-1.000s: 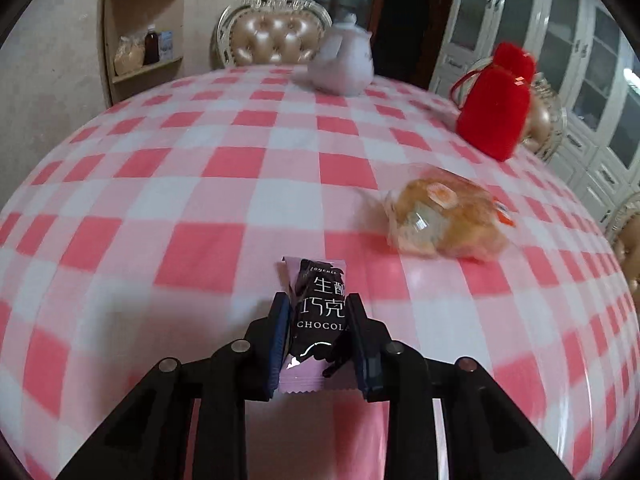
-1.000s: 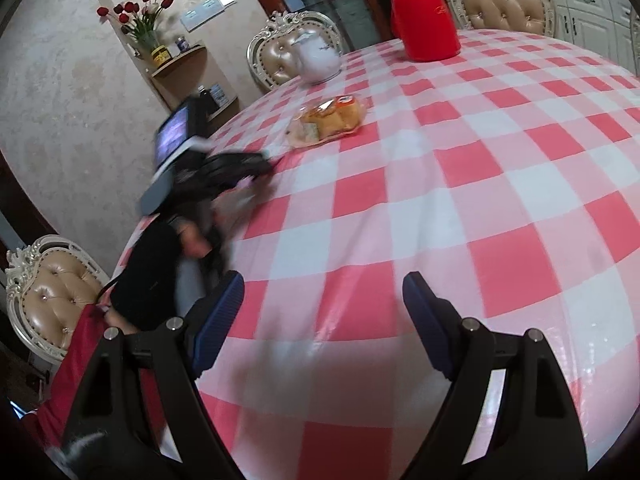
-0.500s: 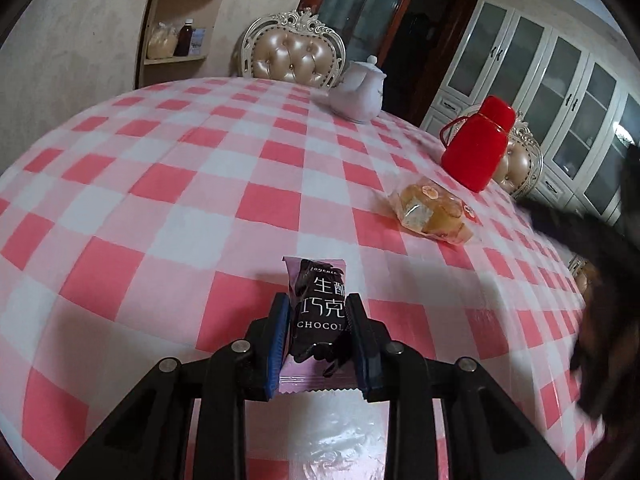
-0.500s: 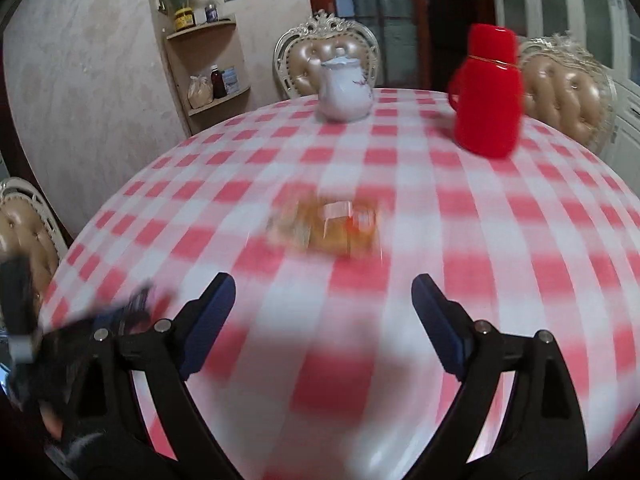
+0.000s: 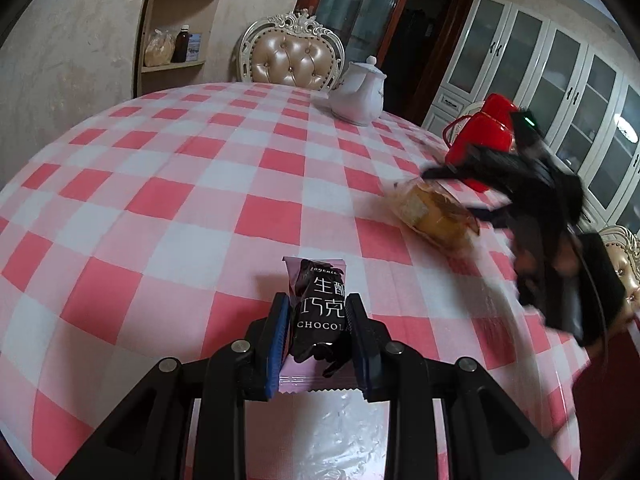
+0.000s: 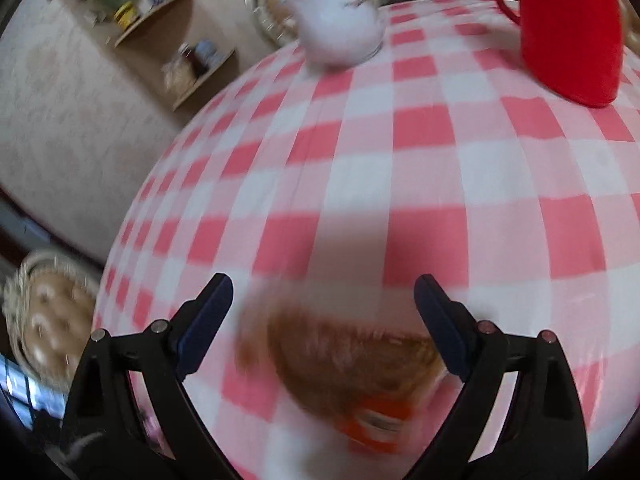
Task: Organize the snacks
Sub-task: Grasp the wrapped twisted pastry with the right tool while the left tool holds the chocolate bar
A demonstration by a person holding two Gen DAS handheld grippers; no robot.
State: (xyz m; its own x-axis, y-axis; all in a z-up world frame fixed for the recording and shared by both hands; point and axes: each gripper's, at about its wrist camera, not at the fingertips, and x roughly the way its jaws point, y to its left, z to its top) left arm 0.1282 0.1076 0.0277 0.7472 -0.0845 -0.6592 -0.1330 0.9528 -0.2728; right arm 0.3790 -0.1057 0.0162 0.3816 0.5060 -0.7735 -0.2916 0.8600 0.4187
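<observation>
My left gripper (image 5: 318,320) is shut on a dark chocolate bar packet (image 5: 318,308) with a pink end and holds it above the red-and-white checked tablecloth (image 5: 180,200). A clear bag of bread (image 5: 434,216) lies on the cloth to the right. My right gripper (image 6: 324,300) is open with its jaws wide on either side of the bread bag (image 6: 352,356), which looks blurred. In the left wrist view the right gripper (image 5: 456,192) reaches the bread bag from the right.
A white teapot (image 5: 358,94) and a red thermos jug (image 5: 480,140) stand at the far side of the table; both also show in the right wrist view, the teapot (image 6: 340,28) and the jug (image 6: 568,32). A padded chair (image 5: 294,60) and corner shelves (image 5: 176,24) stand behind.
My right gripper has swung across the table and come down around the bread bag. My left gripper has lifted and pulled back with the chocolate packet still held.
</observation>
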